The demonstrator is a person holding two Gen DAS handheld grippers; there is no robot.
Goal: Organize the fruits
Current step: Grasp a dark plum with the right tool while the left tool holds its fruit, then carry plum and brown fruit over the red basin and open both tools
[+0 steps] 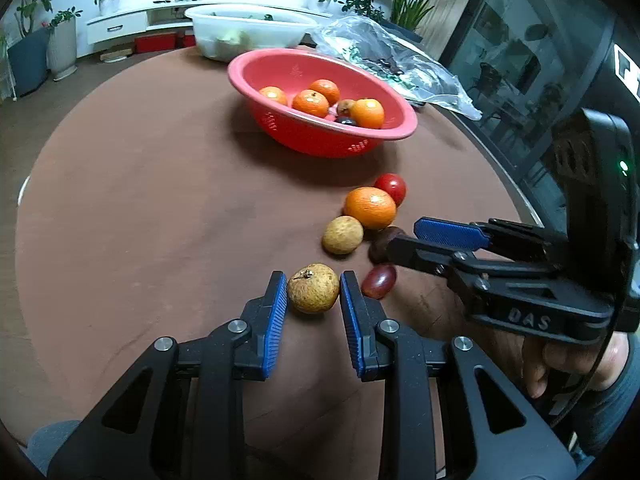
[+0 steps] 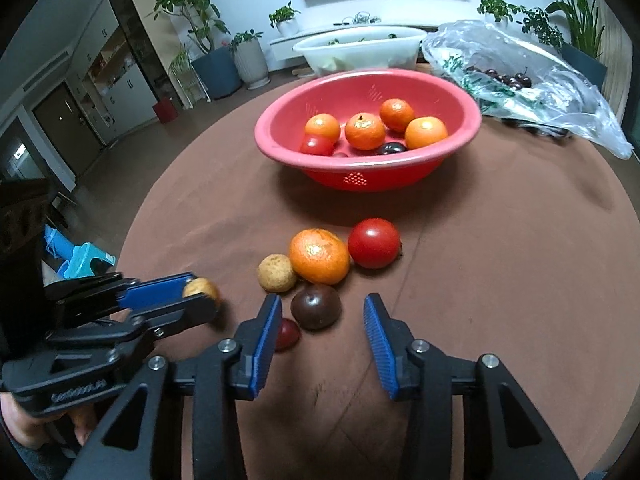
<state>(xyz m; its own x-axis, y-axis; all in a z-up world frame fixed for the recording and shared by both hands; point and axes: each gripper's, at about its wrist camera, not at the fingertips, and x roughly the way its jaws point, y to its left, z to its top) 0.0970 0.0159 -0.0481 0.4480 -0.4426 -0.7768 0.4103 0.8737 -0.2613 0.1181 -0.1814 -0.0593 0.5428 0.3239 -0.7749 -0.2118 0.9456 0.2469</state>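
Note:
A red bowl (image 1: 396, 130) (image 2: 280, 148) on the brown table holds several oranges and small dark and red fruits. On the table lie an orange (image 1: 370, 207) (image 2: 319, 256), a red tomato (image 1: 391, 188) (image 2: 374, 243), a tan fruit (image 1: 343, 235) (image 2: 276, 273), a dark plum (image 1: 378, 246) (image 2: 316, 306) and a small red fruit (image 1: 379, 281) (image 2: 289, 334). My left gripper (image 1: 313, 292) (image 2: 198, 294) is open, its pads on either side of a tan brown fruit (image 1: 313, 288) (image 2: 201, 288). My right gripper (image 2: 322, 316) (image 1: 400, 240) is open just before the dark plum.
A white basin (image 1: 248, 30) (image 2: 360, 50) stands behind the red bowl. A clear plastic bag of dark cherries (image 1: 384, 60) (image 2: 516, 74) lies at the back right. The table edge (image 1: 500, 168) curves along the right.

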